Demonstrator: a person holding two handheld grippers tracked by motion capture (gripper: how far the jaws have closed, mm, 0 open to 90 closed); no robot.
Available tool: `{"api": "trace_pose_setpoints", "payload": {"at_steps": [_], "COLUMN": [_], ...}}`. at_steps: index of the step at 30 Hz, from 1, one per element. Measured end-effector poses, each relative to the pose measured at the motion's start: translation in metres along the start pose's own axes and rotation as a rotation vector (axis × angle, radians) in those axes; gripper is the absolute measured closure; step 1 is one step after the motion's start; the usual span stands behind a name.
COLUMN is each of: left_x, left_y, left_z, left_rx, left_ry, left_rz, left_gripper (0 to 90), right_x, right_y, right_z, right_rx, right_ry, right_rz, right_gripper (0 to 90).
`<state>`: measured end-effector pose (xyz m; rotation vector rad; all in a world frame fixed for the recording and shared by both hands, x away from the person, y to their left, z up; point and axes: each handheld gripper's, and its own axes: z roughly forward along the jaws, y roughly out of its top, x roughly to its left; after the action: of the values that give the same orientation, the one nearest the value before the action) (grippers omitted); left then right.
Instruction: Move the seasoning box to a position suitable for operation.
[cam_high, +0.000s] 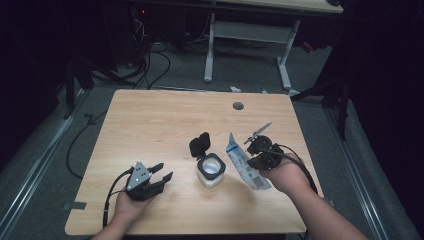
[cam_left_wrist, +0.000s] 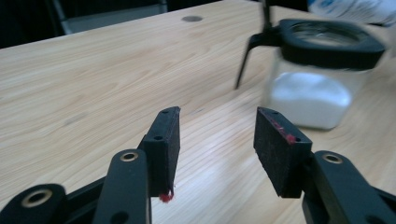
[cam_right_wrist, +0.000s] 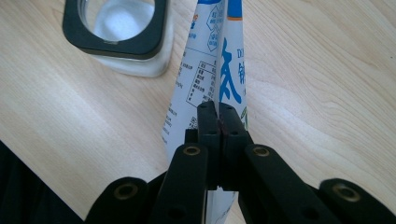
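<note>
A square glass jar (cam_high: 210, 171) with a black rim stands at the middle of the wooden table (cam_high: 150, 120), half full of white powder, its black flip lid (cam_high: 200, 144) raised behind it. My right gripper (cam_high: 254, 164) is shut on a white and blue printed bag (cam_high: 239, 156) just right of the jar. In the right gripper view the jaws (cam_right_wrist: 217, 110) pinch the bag (cam_right_wrist: 219, 56) at its edge, with the jar (cam_right_wrist: 119, 32) at upper left. My left gripper (cam_high: 163, 171) is open and holds nothing, left of the jar. In the left gripper view its jaws (cam_left_wrist: 217, 114) point toward the jar (cam_left_wrist: 317, 88).
A round cable hole (cam_high: 238, 106) sits near the table's far edge. Behind the table stands another desk on white legs (cam_high: 210, 50), with cables on the dark floor (cam_high: 150, 65). Bare wood lies across the table's left and far parts.
</note>
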<state>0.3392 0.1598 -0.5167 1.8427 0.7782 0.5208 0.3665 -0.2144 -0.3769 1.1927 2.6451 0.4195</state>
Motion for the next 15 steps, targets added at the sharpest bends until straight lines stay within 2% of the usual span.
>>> {"api": "trace_pose_setpoints", "payload": {"at_steps": [8, 12, 15], "left_x": [0.025, 0.031, 0.037], "left_y": [-0.004, -0.003, -0.006], "left_z": [-0.011, -0.014, -0.015], "left_rx": [-0.010, -0.014, 0.008], "left_ry": [0.045, 0.058, 0.071], "left_rz": [-0.054, -0.063, -0.059], "left_gripper": [51.2, 51.0, 50.9], "right_x": [-0.008, -0.012, -0.015], "right_y": [-0.006, -0.009, -0.011], "right_z": [0.003, 0.006, 0.008], "right_rx": [0.003, 0.006, 0.012], "right_ry": [-0.011, -0.012, -0.020], "right_rz": [0.020, 0.021, 0.031], "right_gripper": [89.7, 89.7, 89.7]}}
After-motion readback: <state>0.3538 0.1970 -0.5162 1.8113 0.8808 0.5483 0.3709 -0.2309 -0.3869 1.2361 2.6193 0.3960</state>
